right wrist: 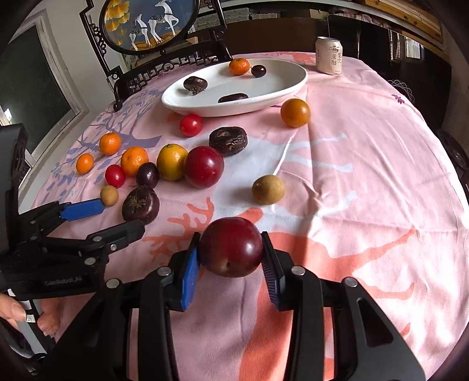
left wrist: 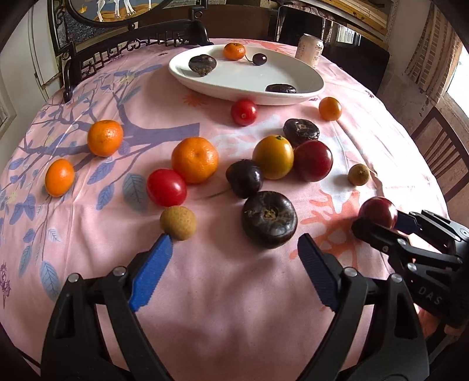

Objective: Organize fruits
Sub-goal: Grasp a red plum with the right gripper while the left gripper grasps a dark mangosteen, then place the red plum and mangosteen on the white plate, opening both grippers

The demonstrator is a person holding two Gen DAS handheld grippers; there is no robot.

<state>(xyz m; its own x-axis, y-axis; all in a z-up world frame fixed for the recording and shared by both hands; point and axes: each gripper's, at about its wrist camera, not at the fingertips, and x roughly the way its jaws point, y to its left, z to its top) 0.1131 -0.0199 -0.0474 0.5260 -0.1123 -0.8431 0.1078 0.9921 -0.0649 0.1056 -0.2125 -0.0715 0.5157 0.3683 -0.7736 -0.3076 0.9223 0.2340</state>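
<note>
My right gripper [right wrist: 231,249] is shut on a dark red plum [right wrist: 231,246], held just above the cloth near the table's front; the plum also shows in the left wrist view [left wrist: 378,211]. My left gripper [left wrist: 234,243] is open and empty, its fingers either side of a dark water chestnut [left wrist: 269,218], with a tan longan [left wrist: 178,222] at its left fingertip. A white oval plate [right wrist: 290,85] at the back holds a mandarin [right wrist: 239,66], a cherry [right wrist: 258,71] and two dark chestnuts. Several mandarins, tomatoes and plums lie loose on the cloth.
A drink can [right wrist: 329,55] stands behind the plate at the back right. A carved dark chair [left wrist: 88,58] and a framed deer picture [right wrist: 146,23] stand behind the table. A longan [right wrist: 268,189] lies alone ahead of the right gripper. The round table [right wrist: 381,146] has a pink cloth.
</note>
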